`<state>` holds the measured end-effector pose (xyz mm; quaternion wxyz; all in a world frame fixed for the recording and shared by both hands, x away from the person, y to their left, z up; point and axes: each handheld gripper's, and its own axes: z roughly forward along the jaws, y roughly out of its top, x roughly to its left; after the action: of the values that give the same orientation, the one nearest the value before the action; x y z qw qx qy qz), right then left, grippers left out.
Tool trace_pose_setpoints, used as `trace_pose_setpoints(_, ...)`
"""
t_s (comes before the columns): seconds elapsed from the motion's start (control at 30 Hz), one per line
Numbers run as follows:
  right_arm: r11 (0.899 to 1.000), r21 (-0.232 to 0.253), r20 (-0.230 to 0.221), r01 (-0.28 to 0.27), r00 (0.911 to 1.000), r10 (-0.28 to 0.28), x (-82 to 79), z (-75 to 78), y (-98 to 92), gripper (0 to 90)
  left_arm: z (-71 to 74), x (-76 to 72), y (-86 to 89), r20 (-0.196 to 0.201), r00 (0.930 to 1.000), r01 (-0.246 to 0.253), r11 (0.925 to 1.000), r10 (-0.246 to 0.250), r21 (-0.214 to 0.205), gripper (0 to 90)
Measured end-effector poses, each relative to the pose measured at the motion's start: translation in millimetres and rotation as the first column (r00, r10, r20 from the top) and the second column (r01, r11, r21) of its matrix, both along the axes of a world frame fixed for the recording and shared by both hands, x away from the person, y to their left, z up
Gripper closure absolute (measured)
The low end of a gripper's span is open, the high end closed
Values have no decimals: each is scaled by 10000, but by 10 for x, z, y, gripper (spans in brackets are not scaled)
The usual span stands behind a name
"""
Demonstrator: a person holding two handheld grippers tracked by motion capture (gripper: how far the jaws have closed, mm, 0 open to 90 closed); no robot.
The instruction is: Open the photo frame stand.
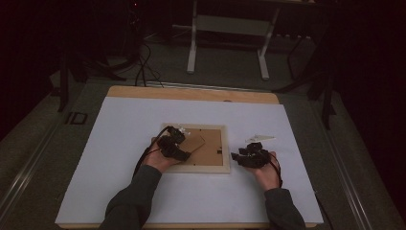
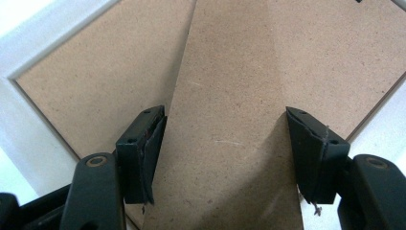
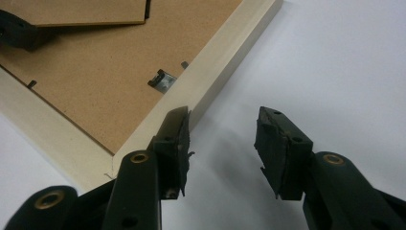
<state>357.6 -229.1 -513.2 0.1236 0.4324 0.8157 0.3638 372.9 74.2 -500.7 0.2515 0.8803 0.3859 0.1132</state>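
Item: picture frame [image 1: 201, 165], laid face down on the white sheet [image 1: 119, 143] mid-table, pale border uppermost. Fibreboard stand flap [image 2: 230, 143] is clamped between the jaws of the left gripper [image 2: 225, 143] over the backing board [image 2: 91, 86]. Right gripper [image 3: 222, 139] is held just beside the frame's edge, jaws apart and empty. Risks: the flap may be snapped at its hinge if overbent; the unsteadied frame may be dragged or tipped.
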Motion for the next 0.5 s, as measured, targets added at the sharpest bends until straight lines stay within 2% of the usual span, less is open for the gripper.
trace_pose_setpoints(0.1, 10000, 16, -2, 7, 10000, -7, 1, 1, 2, 545, 1, -17, -6, 220, 9997, 82, 9999, -84, 91, 363)
trace_pose_setpoints(0.13, 10000, 22, -3, 6, 10000, -6, 2, 0, 3, 544, 0, -40, -12, 473, 9988, 150, 9997, -158, 176, 363)
trace_pose_setpoints(0.17, 10000, 73, -34, 0, 10000, 1, 2, -1, 7, 544, 0, -48, -14, 566, 9982, 195, 9995, -208, 230, 364)
trace_pose_setpoints(0.27, 9974, 721, -221, -82, 9997, 98, 10, 14, -12, 544, -1, -73, -21, 847, 9960, 261, 9991, -288, 324, 367)
trace_pose_setpoints(0.4, 9948, 1012, -269, -62, 9996, 89, 11, 33, -36, 545, -1, -95, -31, 1073, 9937, 285, 9988, -326, 397, 370)
trace_pose_setpoints(0.5, 9944, 1061, -231, -19, 9997, 44, 13, 34, -43, 545, -6, -88, -18, 961, 9949, 268, 9991, -297, 317, 371)
